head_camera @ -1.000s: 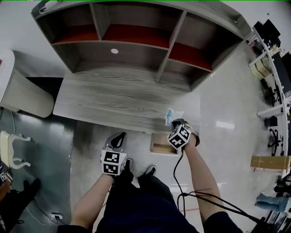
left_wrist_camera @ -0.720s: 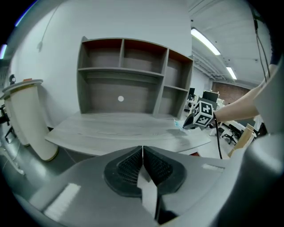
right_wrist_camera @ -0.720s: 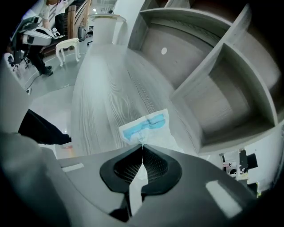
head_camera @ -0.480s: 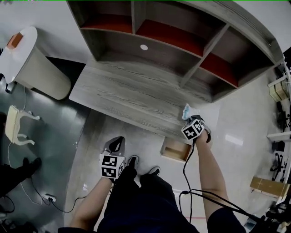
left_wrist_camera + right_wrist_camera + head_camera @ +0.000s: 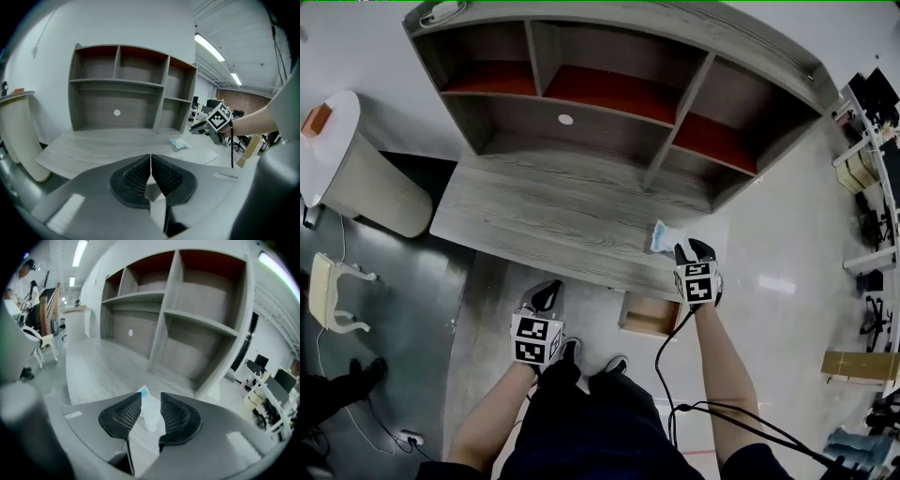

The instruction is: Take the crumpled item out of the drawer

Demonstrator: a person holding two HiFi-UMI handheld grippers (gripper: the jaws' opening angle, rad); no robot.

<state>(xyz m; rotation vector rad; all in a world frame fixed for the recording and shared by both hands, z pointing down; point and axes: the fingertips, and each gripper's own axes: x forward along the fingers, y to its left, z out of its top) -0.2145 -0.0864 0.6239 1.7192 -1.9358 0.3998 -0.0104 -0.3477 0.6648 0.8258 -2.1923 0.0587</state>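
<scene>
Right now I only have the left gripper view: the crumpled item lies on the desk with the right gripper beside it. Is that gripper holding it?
Observer: No. Its own view shows the right gripper with jaws opening; the crumpled item lies between them on the desk, pads not pressing it.
Operator: Is the drawer shut?
Observer: No. The head view shows the drawer pulled out under the desk's front edge, below the right gripper.
Operator: Anything in it?
Observer: Nothing in the part that shows; the rest is hidden under the desk.
</scene>
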